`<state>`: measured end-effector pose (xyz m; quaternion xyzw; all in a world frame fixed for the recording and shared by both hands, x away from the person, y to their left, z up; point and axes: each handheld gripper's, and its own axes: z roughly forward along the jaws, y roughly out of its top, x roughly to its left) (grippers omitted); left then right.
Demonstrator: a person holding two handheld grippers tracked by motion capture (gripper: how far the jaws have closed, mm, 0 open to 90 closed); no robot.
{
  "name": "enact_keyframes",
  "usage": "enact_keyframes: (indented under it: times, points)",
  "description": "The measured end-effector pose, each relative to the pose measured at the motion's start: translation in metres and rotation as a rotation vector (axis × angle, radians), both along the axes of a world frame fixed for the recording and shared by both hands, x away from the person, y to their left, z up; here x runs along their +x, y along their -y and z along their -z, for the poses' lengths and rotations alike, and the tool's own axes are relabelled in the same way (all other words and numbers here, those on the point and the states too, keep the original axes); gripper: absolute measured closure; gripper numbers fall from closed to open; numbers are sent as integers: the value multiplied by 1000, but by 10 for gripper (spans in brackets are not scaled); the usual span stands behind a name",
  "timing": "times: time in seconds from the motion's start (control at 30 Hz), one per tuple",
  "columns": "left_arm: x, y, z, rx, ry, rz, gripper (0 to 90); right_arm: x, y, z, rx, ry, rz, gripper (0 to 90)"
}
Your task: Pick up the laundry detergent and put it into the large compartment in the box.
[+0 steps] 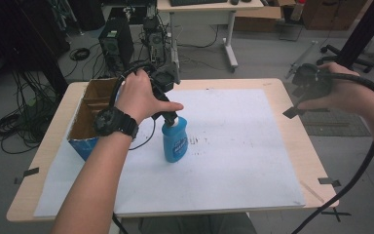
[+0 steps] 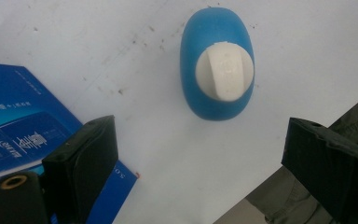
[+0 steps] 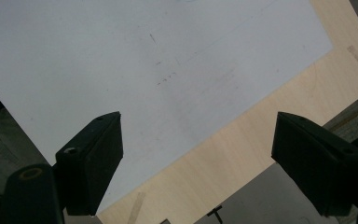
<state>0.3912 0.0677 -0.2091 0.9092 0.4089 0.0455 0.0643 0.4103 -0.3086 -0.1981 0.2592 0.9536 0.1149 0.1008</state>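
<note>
The blue bottle (image 1: 175, 139) stands upright on the white sheet (image 1: 233, 146), left of the sheet's middle and near the blue-sided cardboard box (image 1: 90, 114) that sits at the table's left rear. In the left gripper view the bottle (image 2: 217, 63) shows from straight above, its white cap (image 2: 224, 70) centred on the blue shoulders, with bare sheet all around it and a blue panel of the box (image 2: 23, 135) at the lower left.

The left gripper (image 1: 169, 117) hangs directly over the cap, the person's left hand (image 1: 139, 95) wrapped around its body. Its jaws stand wide apart, one on each side of the bottle in its own view, both well clear of the cap and touching nothing.

The right gripper (image 1: 308, 82) is held up beyond the table's right rear corner, in the right hand (image 1: 341, 92), with its cable looping down past the right edge. Its own view looks down on the sheet (image 3: 121, 60) and the strip of bare wood table (image 3: 242, 154) along one edge; its jaws are also spread wide with nothing between them.

The sheet to the right and front of the bottle is open all the way to the table's (image 1: 302, 141) wooden rim. To the left, the box wall stands close to the bottle.
</note>
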Motion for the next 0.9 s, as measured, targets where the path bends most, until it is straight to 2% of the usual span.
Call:
enact_keyframes:
  times: [0.17,0.4,0.57,0.9]
  points:
    - [3,6,3,6,-8,-6,109,0,0,0,2,-1,2,164]
    - [5,15,8,18,-24,17,112,0,2,2,4,-2,5,164]
    - [7,20,12,16,-19,14,115,-1,3,1,4,-2,6,164]
    - [10,27,18,27,-36,15,122,-1,6,1,8,-2,8,164]
